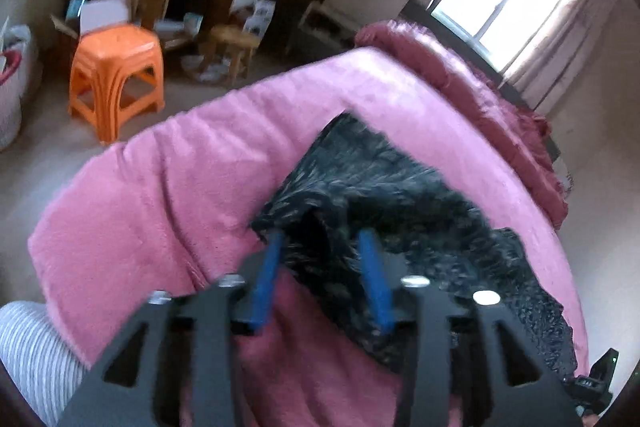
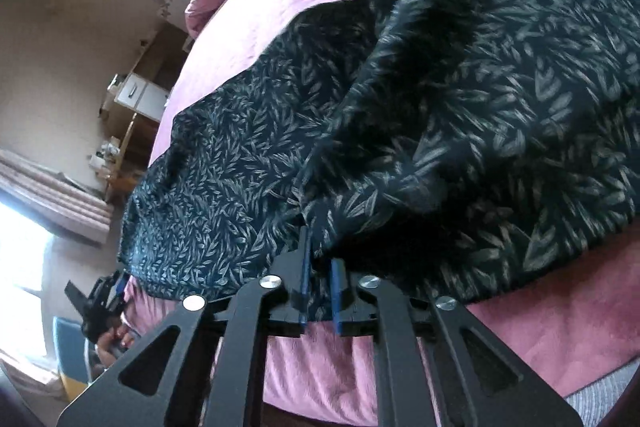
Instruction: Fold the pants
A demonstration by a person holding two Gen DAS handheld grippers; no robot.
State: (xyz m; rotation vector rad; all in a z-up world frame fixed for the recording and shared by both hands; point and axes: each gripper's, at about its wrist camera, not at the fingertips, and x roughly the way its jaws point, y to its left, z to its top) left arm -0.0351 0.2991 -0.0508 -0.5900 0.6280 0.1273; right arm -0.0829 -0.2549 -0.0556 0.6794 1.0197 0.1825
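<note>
The pink bed (image 1: 160, 187) held the dark leafy pants (image 2: 440, 107), folded over once, more folding likely left. The left gripper (image 1: 322, 243) stood open over the cloth. The right gripper (image 2: 320, 259) pinched the pants' edge.

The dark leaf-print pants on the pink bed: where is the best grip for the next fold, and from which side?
Probably the near hem edge of the pants, approached from the bed's near side. That edge lies raised and doubled over the pink blanket, so fingers can slide around it. The right gripper already pinches there; the left gripper stands open at its corner.
</note>
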